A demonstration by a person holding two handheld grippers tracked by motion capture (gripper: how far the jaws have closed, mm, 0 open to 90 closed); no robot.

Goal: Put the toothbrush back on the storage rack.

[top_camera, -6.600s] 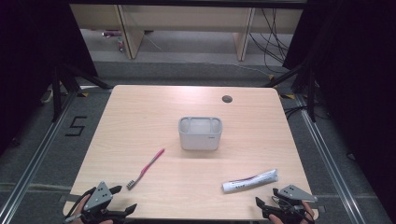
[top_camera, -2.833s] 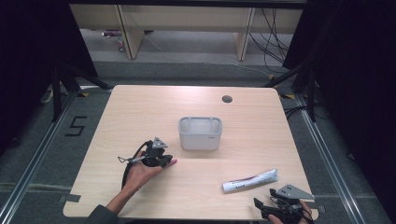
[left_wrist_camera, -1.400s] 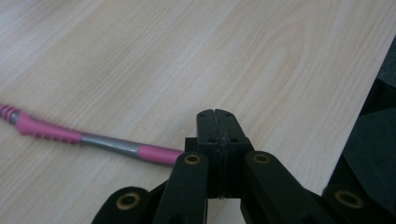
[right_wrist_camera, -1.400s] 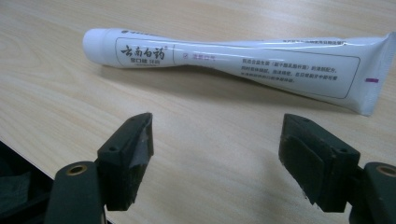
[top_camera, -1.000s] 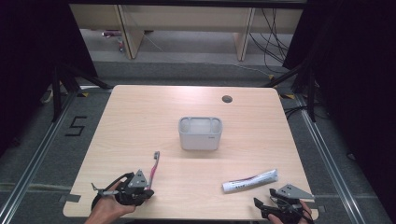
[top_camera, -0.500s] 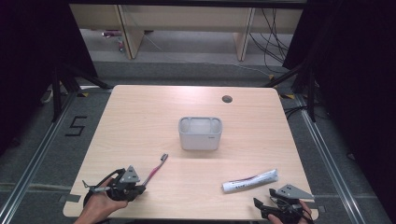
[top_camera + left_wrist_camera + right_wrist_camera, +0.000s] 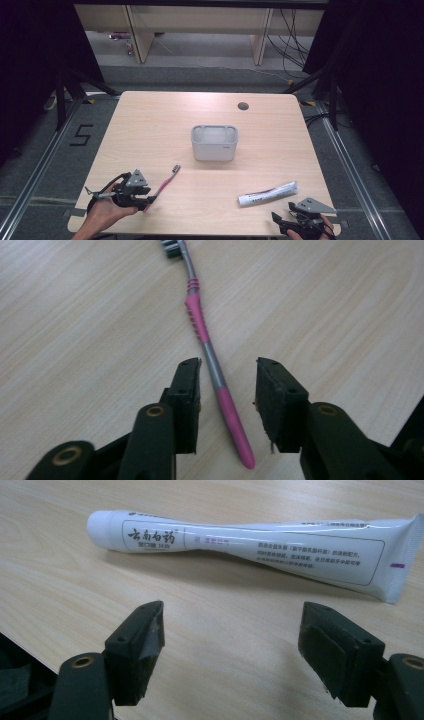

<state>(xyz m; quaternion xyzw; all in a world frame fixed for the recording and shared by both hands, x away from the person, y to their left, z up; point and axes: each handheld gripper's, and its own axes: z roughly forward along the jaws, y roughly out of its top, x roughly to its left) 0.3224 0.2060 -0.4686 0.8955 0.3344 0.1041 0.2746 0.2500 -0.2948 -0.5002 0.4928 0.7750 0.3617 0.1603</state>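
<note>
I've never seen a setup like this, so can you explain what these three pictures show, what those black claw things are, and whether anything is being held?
A person sits at a wooden table with a hand-held two-jaw gripper in each hand. The high view looks down from above; each of the other two pictures comes from a camera riding on one gripper, looking along its black jaws.

On the table lie a pink toothbrush, a white toothpaste tube and a grey holder.

The left gripper has just been opening; the toothbrush lies between its jaws, but the pads are off it. The right gripper is open at the table's near edge, with the tube just ahead. Nothing is held.
</note>
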